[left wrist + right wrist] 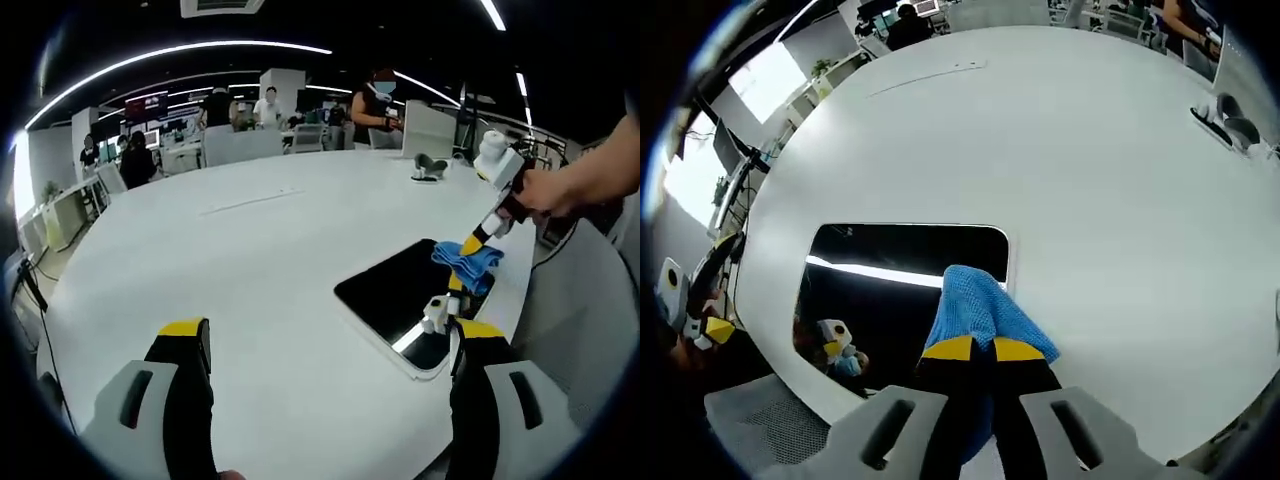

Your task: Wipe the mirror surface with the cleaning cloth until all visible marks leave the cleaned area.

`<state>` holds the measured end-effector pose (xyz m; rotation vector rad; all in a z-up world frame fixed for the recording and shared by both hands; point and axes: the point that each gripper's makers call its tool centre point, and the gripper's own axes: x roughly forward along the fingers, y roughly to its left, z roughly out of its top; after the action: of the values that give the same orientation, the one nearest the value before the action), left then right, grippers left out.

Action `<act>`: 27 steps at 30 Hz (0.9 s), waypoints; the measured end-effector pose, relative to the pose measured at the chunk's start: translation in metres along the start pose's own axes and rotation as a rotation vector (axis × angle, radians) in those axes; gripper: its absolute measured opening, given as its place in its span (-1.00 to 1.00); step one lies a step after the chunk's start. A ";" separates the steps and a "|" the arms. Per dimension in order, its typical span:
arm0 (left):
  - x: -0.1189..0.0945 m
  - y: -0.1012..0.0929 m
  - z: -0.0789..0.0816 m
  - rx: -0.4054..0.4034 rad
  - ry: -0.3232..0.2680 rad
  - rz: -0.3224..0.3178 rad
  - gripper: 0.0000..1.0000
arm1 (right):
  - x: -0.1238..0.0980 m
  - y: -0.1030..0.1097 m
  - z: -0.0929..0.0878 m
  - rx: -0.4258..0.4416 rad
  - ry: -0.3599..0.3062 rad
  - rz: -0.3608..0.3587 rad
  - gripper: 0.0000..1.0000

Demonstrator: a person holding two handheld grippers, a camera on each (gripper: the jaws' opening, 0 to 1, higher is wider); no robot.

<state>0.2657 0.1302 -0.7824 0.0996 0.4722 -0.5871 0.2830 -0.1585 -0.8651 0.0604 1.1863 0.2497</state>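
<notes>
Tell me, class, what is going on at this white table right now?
A person is wiping a mirror that lies flat on a big white table. The right gripper is shut on a blue cloth and presses it onto the dark glass near one edge. The left gripper hangs open above the table beside the mirror, holding nothing. Any marks on the glass are too faint to make out.

The left hand-held gripper [325, 345] hovers with jaws spread wide apart. The right hand-held gripper [974, 349] has its jaws pinched together on the cloth [975, 308], gripped by a hand [545, 190].
</notes>
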 end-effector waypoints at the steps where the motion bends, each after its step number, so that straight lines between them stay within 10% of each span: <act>1: -0.001 0.000 0.000 0.000 0.000 0.000 0.98 | 0.000 0.000 0.001 0.002 -0.001 -0.001 -1.00; 27: -0.004 0.004 -0.008 -0.026 0.003 -0.003 0.98 | 0.017 -0.010 0.045 -0.060 0.001 -0.064 -1.00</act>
<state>0.2615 0.1370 -0.7873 0.0748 0.4825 -0.5834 0.3318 -0.1603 -0.8651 -0.0302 1.1792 0.2288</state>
